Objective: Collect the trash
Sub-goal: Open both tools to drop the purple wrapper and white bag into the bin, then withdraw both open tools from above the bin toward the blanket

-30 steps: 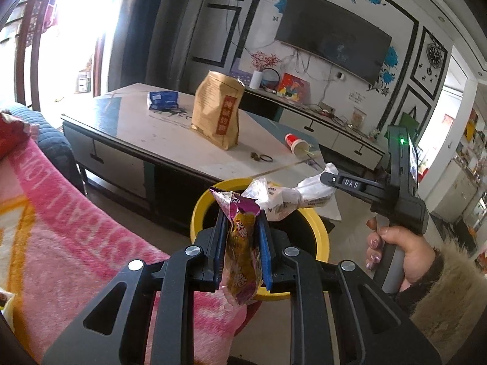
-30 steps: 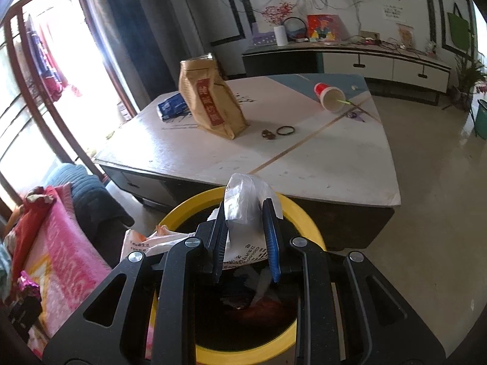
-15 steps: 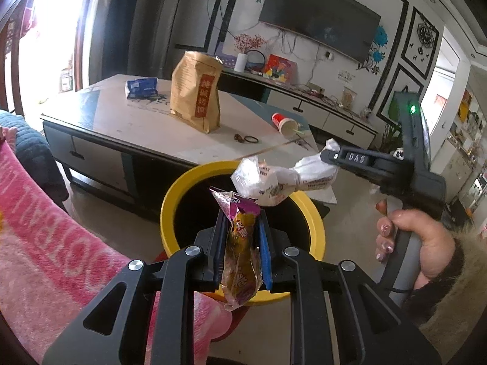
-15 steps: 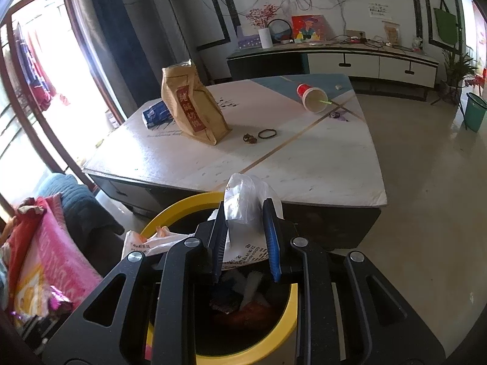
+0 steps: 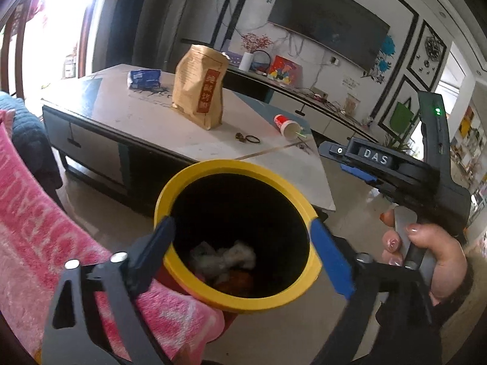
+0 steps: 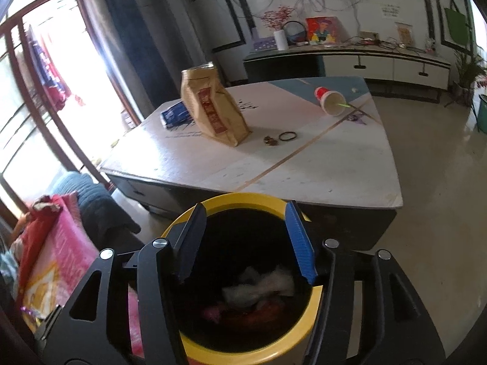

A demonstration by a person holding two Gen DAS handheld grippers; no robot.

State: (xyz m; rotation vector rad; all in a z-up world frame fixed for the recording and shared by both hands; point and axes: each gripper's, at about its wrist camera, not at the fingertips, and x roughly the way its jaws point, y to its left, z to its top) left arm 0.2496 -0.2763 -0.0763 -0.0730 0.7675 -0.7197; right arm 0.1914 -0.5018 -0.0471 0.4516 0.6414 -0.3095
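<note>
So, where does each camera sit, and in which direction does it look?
Left wrist view: it sits on the left gripper, looks down into the yellow bin and across the table; the jaws are opening with nothing between them; the right gripper and the hand holding it show at right.
Right wrist view: it sits on the right gripper, over the same bin; its opening jaws are empty.
Both views share the bin, table, brown bag and red cup.

left gripper (image 5: 240, 243) opening, snack wrapper gone | right gripper (image 6: 246, 243) opening, white bag (image 6: 258, 289) now in bin (image 6: 243, 352)
</note>
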